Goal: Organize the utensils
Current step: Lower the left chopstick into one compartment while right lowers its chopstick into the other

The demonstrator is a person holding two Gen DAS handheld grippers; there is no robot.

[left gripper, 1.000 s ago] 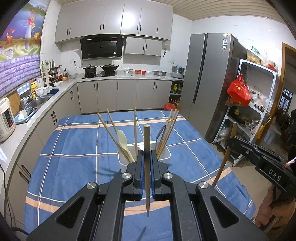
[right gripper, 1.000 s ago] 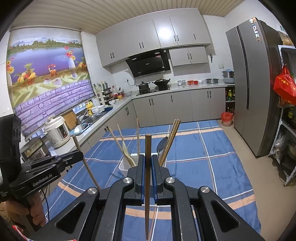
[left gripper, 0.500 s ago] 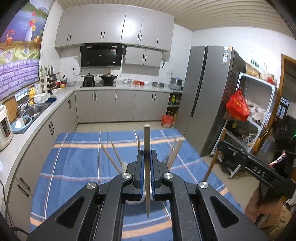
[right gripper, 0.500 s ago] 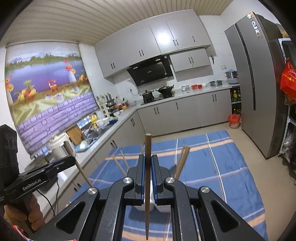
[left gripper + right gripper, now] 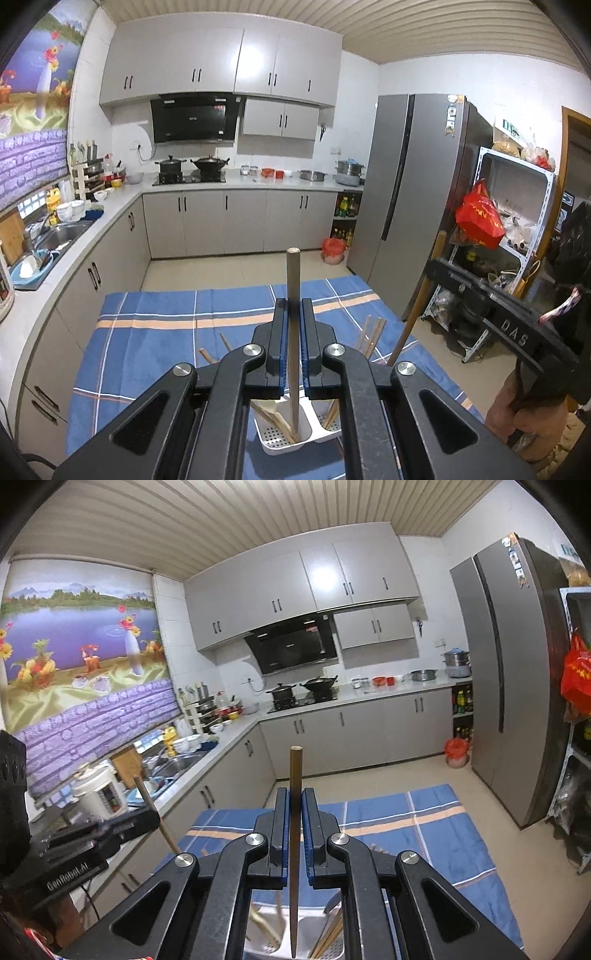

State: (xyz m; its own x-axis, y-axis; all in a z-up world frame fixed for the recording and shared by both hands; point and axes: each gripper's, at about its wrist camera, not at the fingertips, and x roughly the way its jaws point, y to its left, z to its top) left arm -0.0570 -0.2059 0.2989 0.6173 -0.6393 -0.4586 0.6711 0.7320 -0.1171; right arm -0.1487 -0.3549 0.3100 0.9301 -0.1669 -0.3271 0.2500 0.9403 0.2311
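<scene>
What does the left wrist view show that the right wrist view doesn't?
Only the left wrist view shows the right gripper holding its chopstick, and the holder's perforated left compartment. Only the right wrist view shows the left gripper and the rice cooker. Both show a chopstick clamped upright between the fingers, the white utensil holder and the blue cloth.

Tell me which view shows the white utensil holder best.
The left wrist view: the white utensil holder shows its perforated floor, divider and both compartments beneath the left gripper. The right wrist view shows only a sliver of it, mostly hidden behind the right gripper.
</scene>
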